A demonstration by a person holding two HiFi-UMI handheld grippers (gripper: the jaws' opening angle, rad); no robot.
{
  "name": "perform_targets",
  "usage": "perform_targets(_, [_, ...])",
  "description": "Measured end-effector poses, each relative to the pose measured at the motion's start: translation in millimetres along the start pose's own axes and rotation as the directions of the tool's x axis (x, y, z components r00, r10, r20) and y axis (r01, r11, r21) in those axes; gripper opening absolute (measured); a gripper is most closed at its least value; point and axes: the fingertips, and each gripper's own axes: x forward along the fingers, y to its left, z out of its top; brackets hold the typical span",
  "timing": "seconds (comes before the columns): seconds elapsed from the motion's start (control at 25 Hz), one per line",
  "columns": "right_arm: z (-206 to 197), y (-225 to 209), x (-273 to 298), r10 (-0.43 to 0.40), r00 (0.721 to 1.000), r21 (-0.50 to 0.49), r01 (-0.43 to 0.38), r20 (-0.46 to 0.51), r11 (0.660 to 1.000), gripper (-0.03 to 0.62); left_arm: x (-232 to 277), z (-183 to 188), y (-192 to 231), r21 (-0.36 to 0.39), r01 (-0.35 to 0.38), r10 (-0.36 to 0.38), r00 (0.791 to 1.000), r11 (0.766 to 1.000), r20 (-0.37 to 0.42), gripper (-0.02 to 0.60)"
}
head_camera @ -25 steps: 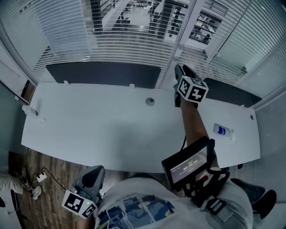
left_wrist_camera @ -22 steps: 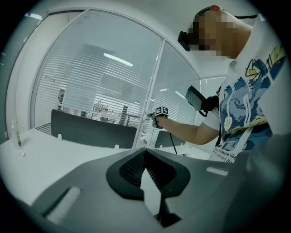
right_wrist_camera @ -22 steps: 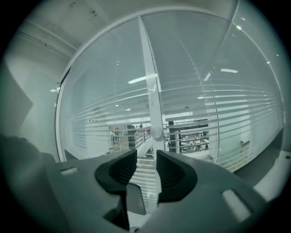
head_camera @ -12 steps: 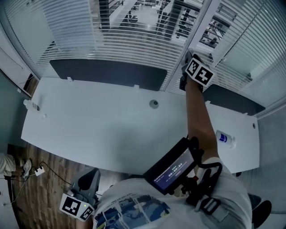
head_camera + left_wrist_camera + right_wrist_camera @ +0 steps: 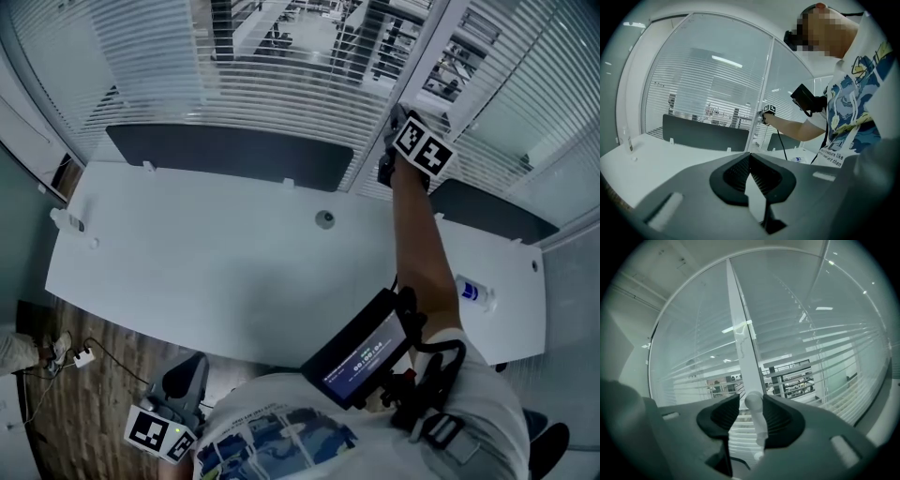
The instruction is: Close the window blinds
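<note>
At the far window post [image 5: 419, 52], the right gripper [image 5: 397, 124] straddles the white tilt wand [image 5: 758, 425] to twist the blinds [image 5: 272, 89] shut, its fingers spreading, while the left gripper [image 5: 749, 158] hangs idle, fingers pressed together.

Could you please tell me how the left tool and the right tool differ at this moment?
The left tool hangs low beside the desk; the right tool is raised to the window blinds. The left tool's jaws meet on nothing; the right tool's jaws are opening with the white blind wand between them. Both carry a marker cube.
</note>
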Motion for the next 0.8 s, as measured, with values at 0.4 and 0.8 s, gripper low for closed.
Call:
perform_targets(0.4, [2, -6, 8, -0.025, 1.0, 0.078, 0.026, -0.012, 0.997, 0.127, -3, -2, -1, -0.007, -0.015, 0.015, 1.0, 1.0, 0.0, 0.002])
perform_targets(0.8, [-4, 11, 12, -0.244, 0.97, -0.747, 0.16, -0.004, 0.645, 0.124, -3, -6, -1, -0.018, -0.013, 0.013, 1.0, 1.0, 0.001, 0.002])
